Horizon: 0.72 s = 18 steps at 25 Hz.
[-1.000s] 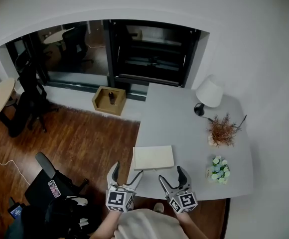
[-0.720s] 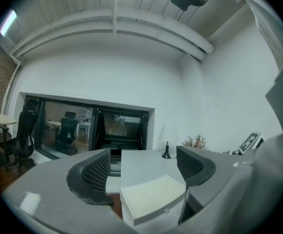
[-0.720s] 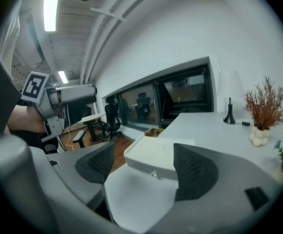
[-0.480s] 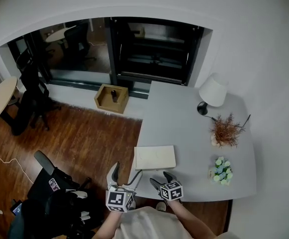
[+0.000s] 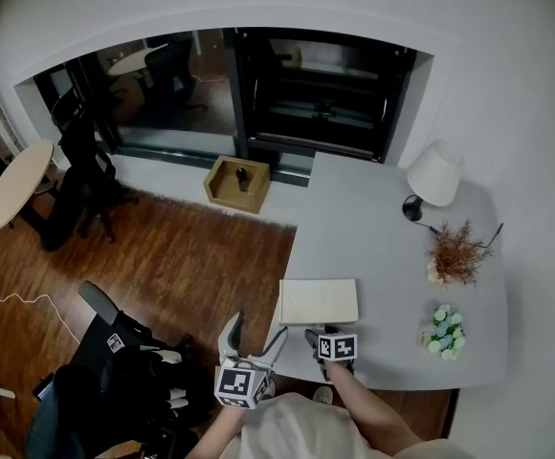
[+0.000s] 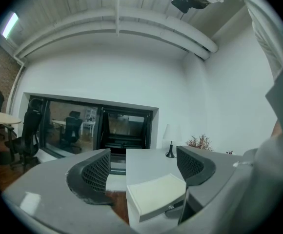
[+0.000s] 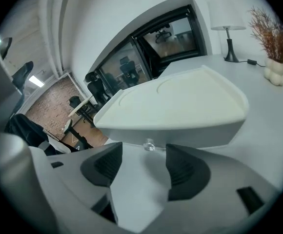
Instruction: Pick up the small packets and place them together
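No small packets show in any view. A cream box [image 5: 319, 301] with a small clear knob [image 7: 149, 145] on its near face lies at the near left of the grey table [image 5: 392, 247]. My right gripper [image 5: 314, 336] is low at that near face. Its jaws are closing, one on each side of the knob and just short of it, with nothing pressed between them [image 7: 144, 167]. My left gripper [image 5: 252, 338] hangs open off the table's near left corner. The box [image 6: 158, 194] lies ahead of it, low between its fingers [image 6: 90, 172], untouched.
A white lamp [image 5: 435, 175], a dried plant in a vase [image 5: 457, 253] and a small bunch of flowers [image 5: 442, 328] stand along the table's right side. On the wooden floor are a wooden box [image 5: 237, 184] and a black chair [image 5: 115, 371] at near left.
My right gripper moved forward and left to the box's near face and its jaws narrowed. The left gripper stayed about where it was. The head view shifted slightly.
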Each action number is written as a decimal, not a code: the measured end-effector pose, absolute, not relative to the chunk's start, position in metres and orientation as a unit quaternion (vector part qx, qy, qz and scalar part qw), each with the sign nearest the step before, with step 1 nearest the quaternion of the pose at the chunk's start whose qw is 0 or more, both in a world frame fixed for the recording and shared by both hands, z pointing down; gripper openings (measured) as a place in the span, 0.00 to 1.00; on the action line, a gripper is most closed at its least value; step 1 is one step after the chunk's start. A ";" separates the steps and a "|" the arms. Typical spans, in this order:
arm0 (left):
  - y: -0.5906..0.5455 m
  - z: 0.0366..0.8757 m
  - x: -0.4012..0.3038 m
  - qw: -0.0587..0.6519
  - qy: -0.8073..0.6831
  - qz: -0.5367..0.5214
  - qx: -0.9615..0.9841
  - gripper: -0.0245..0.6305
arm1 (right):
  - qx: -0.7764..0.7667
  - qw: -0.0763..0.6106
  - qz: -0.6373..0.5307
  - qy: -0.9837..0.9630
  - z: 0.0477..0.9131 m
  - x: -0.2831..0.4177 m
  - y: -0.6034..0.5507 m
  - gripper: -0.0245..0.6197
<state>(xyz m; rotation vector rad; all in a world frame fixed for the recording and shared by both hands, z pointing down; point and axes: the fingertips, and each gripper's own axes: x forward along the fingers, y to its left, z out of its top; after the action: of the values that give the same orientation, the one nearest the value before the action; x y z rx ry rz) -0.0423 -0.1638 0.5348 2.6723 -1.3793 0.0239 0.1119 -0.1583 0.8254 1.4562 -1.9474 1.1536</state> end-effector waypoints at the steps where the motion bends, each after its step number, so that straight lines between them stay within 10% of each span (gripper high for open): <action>1: -0.163 0.536 -0.045 0.068 -0.460 0.009 0.885 0.65 | 0.533 0.228 0.419 -0.699 0.825 0.114 -0.160 0.46; 6: -0.162 0.541 -0.059 0.071 -0.474 0.014 0.877 0.64 | 0.534 0.229 0.451 -0.678 0.829 0.121 -0.161 0.20; 18: -0.156 0.543 -0.053 0.074 -0.467 0.016 0.881 0.63 | 0.482 0.239 0.467 -0.702 0.831 0.109 -0.131 0.14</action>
<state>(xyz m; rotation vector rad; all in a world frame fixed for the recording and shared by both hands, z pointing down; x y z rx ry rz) -0.0527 -0.1560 0.5430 2.6440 -1.4014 0.0484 0.1095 -0.1315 0.8308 1.3191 -1.9210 1.2787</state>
